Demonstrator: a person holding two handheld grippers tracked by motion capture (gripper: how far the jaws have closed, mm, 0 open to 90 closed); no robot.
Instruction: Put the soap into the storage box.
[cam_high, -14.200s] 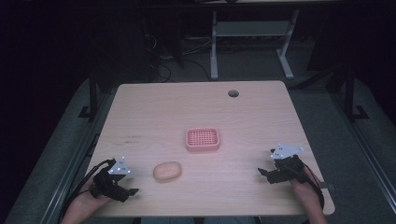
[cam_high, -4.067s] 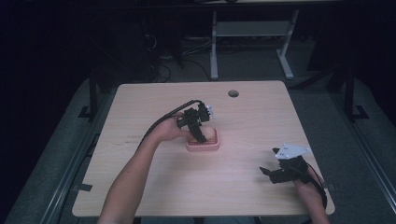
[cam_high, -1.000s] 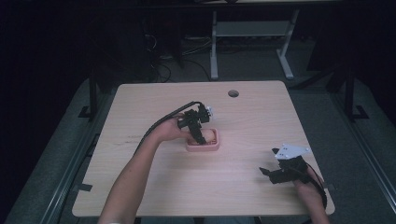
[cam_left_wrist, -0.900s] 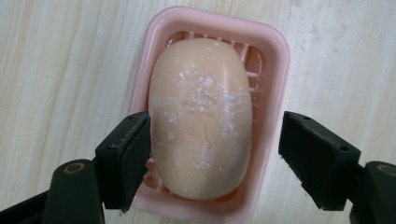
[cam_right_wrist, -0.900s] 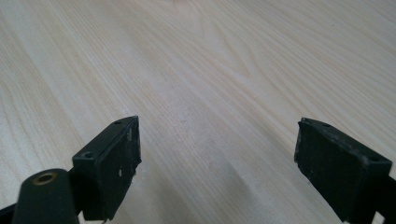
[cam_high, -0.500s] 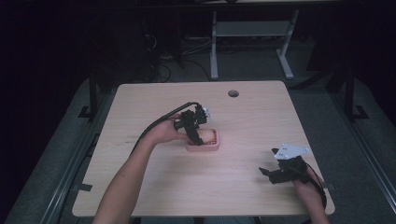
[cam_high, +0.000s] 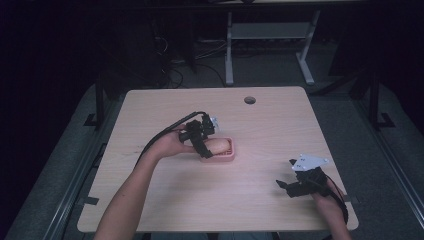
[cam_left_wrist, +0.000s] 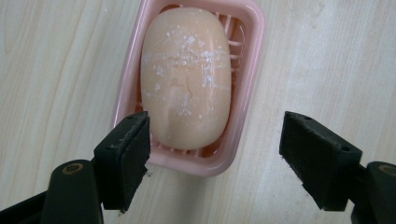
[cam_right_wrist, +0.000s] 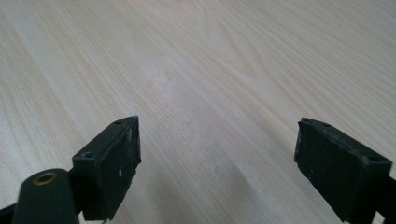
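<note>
Since half a second ago, the left gripper (cam_left_wrist: 212, 154) is backing slightly off the dish (cam_high: 220, 156), its jaws spread wide and empty. Soap (cam_left_wrist: 186, 74) is lying inside the pink dish at mid-table (cam_high: 260, 125). Over at the near right edge, the right gripper (cam_high: 295, 180) is resting with jaws apart, gripping nothing.

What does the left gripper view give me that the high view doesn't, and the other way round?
Left gripper view: close detail. The soap carries white flecks and lies inside the pink dish, and the left claw is open, with its jaws apart on either side of the dish's near end.

High view: the layout. The right claw rests near the table's front right edge, far from the dish, and a round hole sits near the far edge.

Both: soap in dish, left claw at it, wooden tabletop.
</note>
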